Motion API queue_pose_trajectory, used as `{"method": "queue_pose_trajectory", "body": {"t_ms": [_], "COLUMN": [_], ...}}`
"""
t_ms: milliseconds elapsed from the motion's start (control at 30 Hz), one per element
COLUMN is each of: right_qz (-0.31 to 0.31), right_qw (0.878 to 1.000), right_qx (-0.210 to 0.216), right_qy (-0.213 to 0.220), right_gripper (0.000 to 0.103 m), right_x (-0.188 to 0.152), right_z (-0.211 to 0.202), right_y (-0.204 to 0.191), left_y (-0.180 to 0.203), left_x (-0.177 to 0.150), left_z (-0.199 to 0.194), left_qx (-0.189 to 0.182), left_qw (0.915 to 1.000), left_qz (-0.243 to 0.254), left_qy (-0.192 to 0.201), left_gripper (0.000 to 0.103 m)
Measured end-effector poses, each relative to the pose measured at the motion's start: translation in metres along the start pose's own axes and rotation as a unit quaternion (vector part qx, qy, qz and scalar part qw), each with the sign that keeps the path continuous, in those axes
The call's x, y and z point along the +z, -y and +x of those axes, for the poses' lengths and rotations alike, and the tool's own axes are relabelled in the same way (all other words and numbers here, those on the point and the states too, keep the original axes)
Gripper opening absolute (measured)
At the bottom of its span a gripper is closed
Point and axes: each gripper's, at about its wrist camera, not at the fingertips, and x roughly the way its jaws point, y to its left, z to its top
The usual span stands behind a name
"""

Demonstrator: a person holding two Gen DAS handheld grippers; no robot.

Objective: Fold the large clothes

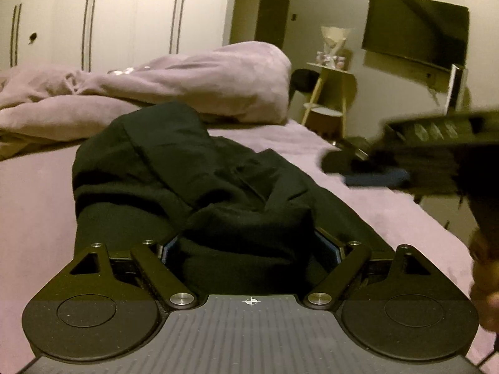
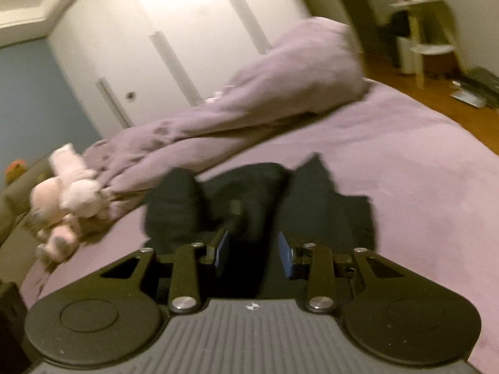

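Between the wide-spread fingers of our left claw (image 1: 251, 249) sits a thick bunch of the black garment (image 1: 193, 168), but the blue pads stand off to either side of it, so we read this claw as released, the cloth merely lying in the gap. From there the garment runs away toward twelve o'clock, rumpled and heaped on the bed (image 1: 37, 218), which suggests we are only part-way through a fold.

Our right claw (image 2: 254, 251) is narrower, yet its pads (image 2: 222, 251) show a clear dark gap; black fabric lies under and ahead of them, and in this blurred view we see nothing pinched, so we take it as unclenched too. In the left view that same claw appears at three o'clock, hovering off the bed's edge.

Further out, a mauve duvet (image 1: 193, 84) is heaped at eleven to twelve o'clock, close behind the garment, and limits how far we could spread the cloth that way. A pink plush toy (image 2: 67, 193) lies at nine o'clock in the right view, just beside the cloth's end. Beyond stand wardrobe doors (image 1: 124, 15), a small stool (image 1: 330, 93) and a wall television (image 1: 414, 31), all well clear.
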Motion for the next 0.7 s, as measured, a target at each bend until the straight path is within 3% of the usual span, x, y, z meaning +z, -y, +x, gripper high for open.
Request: {"method": "queue_pose_trajectory", "body": {"t_ms": [100, 167, 267, 367, 433, 467, 567, 633, 700], "right_qz": [-0.022, -0.023, 0.001, 0.004, -0.003, -0.003, 0.0, 0.012, 0.024], "right_qw": [0.999, 0.997, 0.993, 0.99, 0.99, 0.99, 0.99, 0.989, 0.989], "right_qx": [0.03, 0.061, 0.051, 0.02, 0.017, 0.017, 0.018, 0.025, 0.033], "right_qy": [-0.014, -0.05, -0.107, -0.139, -0.139, -0.137, -0.141, -0.144, -0.145], "right_gripper": [0.035, 0.035, 0.035, 0.035, 0.034, 0.034, 0.034, 0.037, 0.039], "right_x": [0.005, 0.005, -0.004, -0.015, -0.024, -0.025, -0.022, -0.02, -0.018], "right_z": [0.011, 0.028, 0.052, 0.065, 0.066, 0.066, 0.064, 0.064, 0.063], "right_y": [-0.014, -0.016, -0.001, 0.012, 0.014, 0.015, 0.016, 0.02, 0.024], "left_y": [0.004, 0.006, -0.001, -0.021, -0.043, -0.055, -0.098, -0.126, -0.149], "left_x": [-0.002, -0.004, -0.008, -0.005, 0.002, 0.005, 0.012, 0.011, 0.005], "left_z": [-0.002, -0.009, -0.033, -0.066, -0.088, -0.094, -0.093, -0.074, -0.047], "left_qx": [0.004, 0.004, -0.018, -0.059, -0.061, -0.048, 0.04, 0.104, 0.129], "left_qw": [0.9996, 0.999, 0.9987, 0.9982, 0.9961, 0.9948, 0.9871, 0.9748, 0.9606], "left_qz": [0.027, 0.043, 0.046, -0.004, -0.061, -0.085, -0.149, -0.196, -0.246], "left_qy": [-0.004, -0.007, -0.015, -0.009, 0.015, 0.029, 0.042, 0.025, -0.002], "left_gripper": [0.088, 0.088, 0.088, 0.087, 0.088, 0.088, 0.09, 0.088, 0.086]}}
